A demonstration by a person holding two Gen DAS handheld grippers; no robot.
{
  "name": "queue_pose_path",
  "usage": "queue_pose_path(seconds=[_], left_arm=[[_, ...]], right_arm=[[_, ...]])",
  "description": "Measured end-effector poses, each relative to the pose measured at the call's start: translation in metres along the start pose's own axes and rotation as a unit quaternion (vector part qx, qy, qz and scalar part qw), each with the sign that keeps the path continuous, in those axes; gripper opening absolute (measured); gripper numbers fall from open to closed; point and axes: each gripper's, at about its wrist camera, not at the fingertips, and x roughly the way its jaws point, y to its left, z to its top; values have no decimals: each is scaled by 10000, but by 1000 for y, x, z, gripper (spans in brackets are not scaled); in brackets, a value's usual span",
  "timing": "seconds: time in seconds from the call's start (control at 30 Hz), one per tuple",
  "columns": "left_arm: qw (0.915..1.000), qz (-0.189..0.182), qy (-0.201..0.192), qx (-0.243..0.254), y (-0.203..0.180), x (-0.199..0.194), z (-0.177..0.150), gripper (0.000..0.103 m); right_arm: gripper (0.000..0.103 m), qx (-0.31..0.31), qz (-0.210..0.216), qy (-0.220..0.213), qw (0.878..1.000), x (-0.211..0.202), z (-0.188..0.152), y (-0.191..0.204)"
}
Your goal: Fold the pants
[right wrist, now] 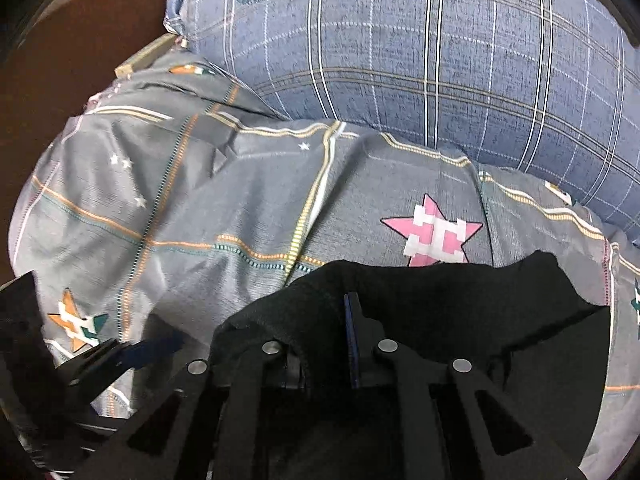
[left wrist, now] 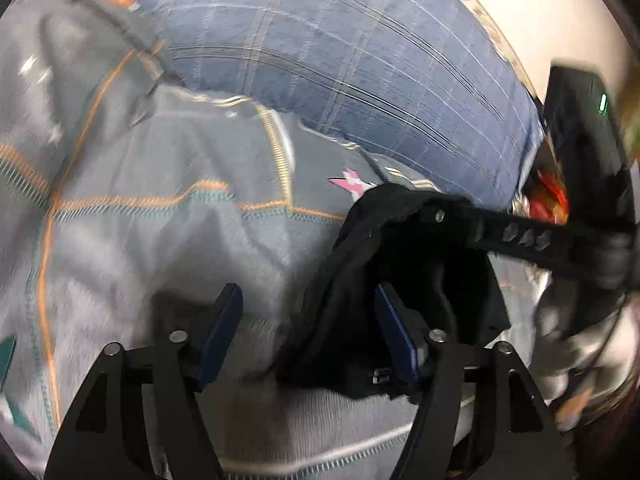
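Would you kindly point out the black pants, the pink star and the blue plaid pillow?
black pants (right wrist: 460, 292): right wrist view, on the raised fabric edge.
pink star (right wrist: 434, 232): right wrist view, on the star's centre.
blue plaid pillow (right wrist: 440, 40): right wrist view, on its middle.

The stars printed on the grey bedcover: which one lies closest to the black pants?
The big pink star. It almost touches the upper edge of the black pants, while the orange-and-teal star lies far left, beside the other gripper.

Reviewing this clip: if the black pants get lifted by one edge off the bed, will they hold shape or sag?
Probably sag: the black pants drape limply over the right gripper, which looks shut on them. They look thin, so likely light. The open left gripper holds nothing, so the far side would probably trail on the grey quilt.
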Motion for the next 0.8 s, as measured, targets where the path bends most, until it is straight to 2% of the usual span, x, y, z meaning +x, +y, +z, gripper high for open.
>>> queue_pose_path(seconds=[0.03,0.07,0.1,0.13,0.2,0.37,0.5,0.7,0.8], left_arm=[[9998,132,108,127,-3,7,0,69],[9993,230,228,187,-5,12,-1,61],[9983,257,453,256,-7,20,-1,44],[9976,29,663,216,-7,27,-1,11],[9973,-166,710,68,-9,26,1,7],[9965,-456,707,15,-23,12,5,6],[9950,-717,681,103,-56,6,16,6],[9886,-1164,939,171,-114,35,39,6],[9848,-1305,1079,380,-152,57,43,6]], right_arm=[[15,19,63,-29,10000,-2,1,-1],[15,51,126,-48,9999,-5,2,-2],[15,79,171,-55,9998,-7,3,-3],[15,126,242,-64,9996,-8,3,-4],[15,212,390,-5,9990,-7,3,-7],[15,448,647,-176,9967,-14,3,-21],[15,699,956,-293,9925,-24,5,-44],[15,1317,1159,-572,9828,-43,-6,-112],[15,1725,1210,-710,9750,-50,-22,-157]])
